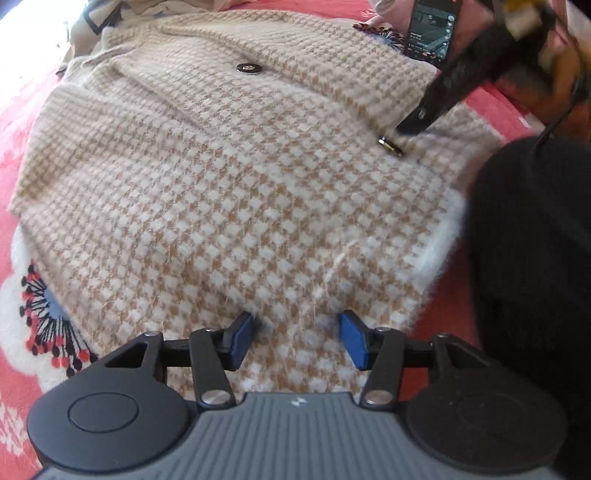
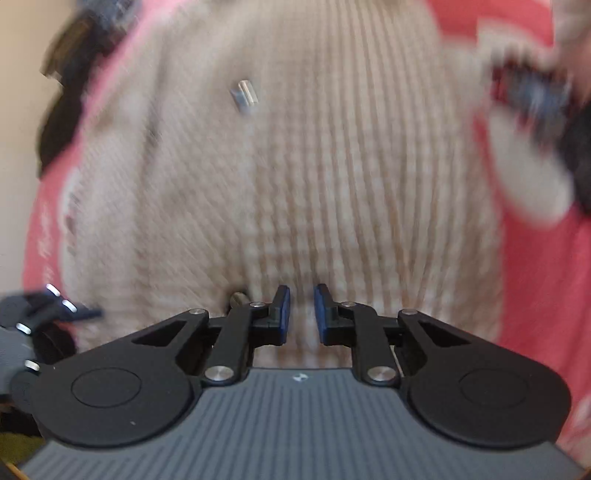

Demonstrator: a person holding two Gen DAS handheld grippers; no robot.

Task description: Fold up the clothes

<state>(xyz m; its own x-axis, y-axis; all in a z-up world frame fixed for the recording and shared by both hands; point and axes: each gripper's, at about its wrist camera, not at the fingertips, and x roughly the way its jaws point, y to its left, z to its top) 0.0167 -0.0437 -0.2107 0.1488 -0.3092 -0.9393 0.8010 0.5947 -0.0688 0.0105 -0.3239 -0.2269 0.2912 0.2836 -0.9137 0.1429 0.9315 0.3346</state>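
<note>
A: How many buttons on the cardigan [image 1: 229,177]?

B: Two from the left wrist: button one [image 1: 246,68] far ahead, button two [image 1: 390,145] ahead-right by the right gripper's tip. The left gripper [image 1: 297,336] hangs over the hem, jaws released and apart.

A: And the right view?

B: Blurred. The right gripper [image 2: 301,314] is nearly clenched; whether knit is pinched, I cannot tell. Only there: the left gripper's edge.

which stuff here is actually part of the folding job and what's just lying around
Part of the job:
- checked cardigan, spread flat
- left gripper, over its hem
- right gripper, over the knit

Lying about:
- phone, screen lit
- red bedspread underneath
- other clothes at the far edge
</note>
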